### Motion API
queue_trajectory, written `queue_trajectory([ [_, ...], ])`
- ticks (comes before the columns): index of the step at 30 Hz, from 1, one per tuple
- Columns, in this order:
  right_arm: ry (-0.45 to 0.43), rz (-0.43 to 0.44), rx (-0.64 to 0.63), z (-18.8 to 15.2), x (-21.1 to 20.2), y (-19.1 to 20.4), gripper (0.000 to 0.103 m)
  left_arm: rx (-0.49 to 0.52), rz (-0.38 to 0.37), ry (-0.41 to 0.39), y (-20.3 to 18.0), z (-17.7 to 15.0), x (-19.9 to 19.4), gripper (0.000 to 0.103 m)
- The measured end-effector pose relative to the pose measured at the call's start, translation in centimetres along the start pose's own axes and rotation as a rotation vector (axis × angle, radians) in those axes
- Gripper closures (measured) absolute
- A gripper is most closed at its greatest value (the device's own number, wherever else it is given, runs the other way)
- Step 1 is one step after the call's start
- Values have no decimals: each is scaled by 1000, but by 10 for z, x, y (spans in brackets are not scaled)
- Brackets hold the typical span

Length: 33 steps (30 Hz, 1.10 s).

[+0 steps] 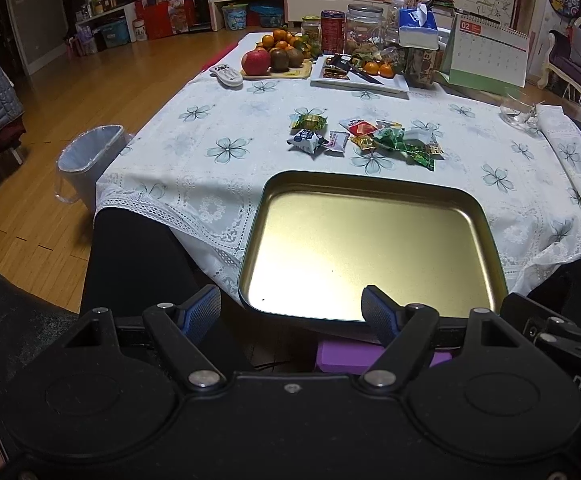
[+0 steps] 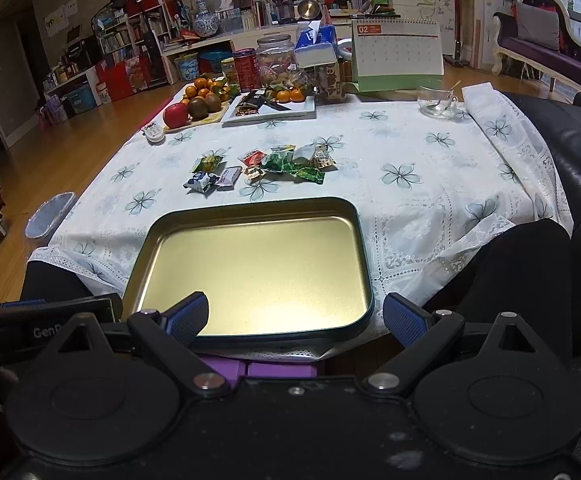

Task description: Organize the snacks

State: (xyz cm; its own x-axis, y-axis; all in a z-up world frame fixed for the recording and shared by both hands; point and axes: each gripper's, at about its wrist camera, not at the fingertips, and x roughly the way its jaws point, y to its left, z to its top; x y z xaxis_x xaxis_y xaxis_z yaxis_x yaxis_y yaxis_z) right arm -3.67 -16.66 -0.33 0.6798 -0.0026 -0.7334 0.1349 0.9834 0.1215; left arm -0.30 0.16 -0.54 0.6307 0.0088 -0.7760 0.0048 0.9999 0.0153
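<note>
Nearest to me are my own tools: my left gripper (image 1: pixel 290 312) and my right gripper (image 2: pixel 296 318) both hang at the near edge of the table, jaws spread wide and holding nothing. Just past their blue pads sits the empty gold tin tray (image 2: pixel 364 276), its shiny floor bare, overhanging the near edge of the flowered tablecloth (image 1: pixel 218 148) a little.

The wrapped snacks (image 1: pixel 364 138) lie in a loose scatter at twelve o'clock from the tray, a short way beyond its far rim: a green candy (image 1: pixel 309 122) and a blue-and-white packet (image 1: pixel 306 140) on the nine o'clock side of the pile, a red-and-white packet (image 1: pixel 356 125) in the middle, and crumpled green wrappers (image 1: pixel 404 146) toward three o'clock, some of them overlapping.

I judge the sorting has not yet begun, since nothing is in the tray. The next move calls for reaching across the tray to twelve o'clock, picking one separate piece from the edge of the pile, such as the blue-and-white packet, and closing gently so that the thin wrapper does not slip or drag its neighbours along.
</note>
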Motion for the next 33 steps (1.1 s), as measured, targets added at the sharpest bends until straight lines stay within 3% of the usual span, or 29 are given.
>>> queue_trajectory([
  [33, 3, 3, -8, 1, -1, 0, 3, -14, -1, 39, 2, -4, 6, 28],
])
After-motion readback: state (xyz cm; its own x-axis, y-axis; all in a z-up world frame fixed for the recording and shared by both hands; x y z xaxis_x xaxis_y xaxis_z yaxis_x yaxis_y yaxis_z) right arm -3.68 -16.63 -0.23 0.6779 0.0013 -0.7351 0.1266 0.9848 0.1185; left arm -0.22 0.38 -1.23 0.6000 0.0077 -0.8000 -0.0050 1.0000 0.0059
